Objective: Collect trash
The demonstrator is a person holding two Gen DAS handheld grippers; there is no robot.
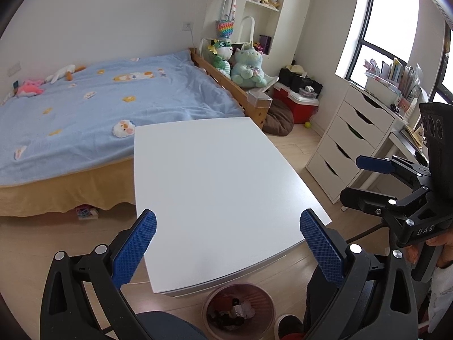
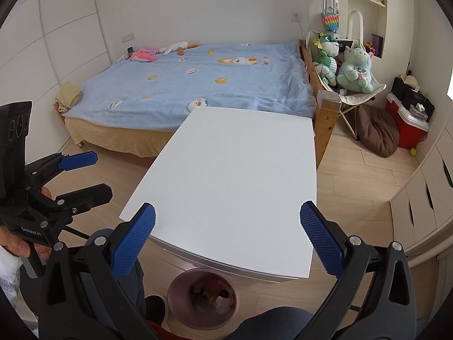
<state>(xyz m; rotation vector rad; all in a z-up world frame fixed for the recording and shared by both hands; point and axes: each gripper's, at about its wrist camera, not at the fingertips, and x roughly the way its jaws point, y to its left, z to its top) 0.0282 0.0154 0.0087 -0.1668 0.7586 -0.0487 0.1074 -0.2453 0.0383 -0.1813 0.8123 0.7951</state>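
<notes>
A pink-brown waste bin (image 1: 239, 308) stands on the floor at the near edge of a white table (image 1: 215, 187); it holds crumpled trash. It also shows in the right wrist view (image 2: 202, 297), below the table (image 2: 235, 187). My left gripper (image 1: 228, 226) is open and empty, held above the table's near edge. My right gripper (image 2: 228, 223) is open and empty too, above the table's near edge. Each gripper shows in the other's view: the right one (image 1: 376, 181) at far right, the left one (image 2: 85, 175) at far left. The table top is bare.
A bed with a blue blanket (image 1: 99, 107) lies behind the table. Plush toys (image 1: 246, 65), a brown cushion (image 1: 279, 117) and a red cooler (image 1: 300, 104) sit beyond it. White drawers (image 1: 348, 144) stand at the right. My knees and a shoe (image 1: 288, 325) are by the bin.
</notes>
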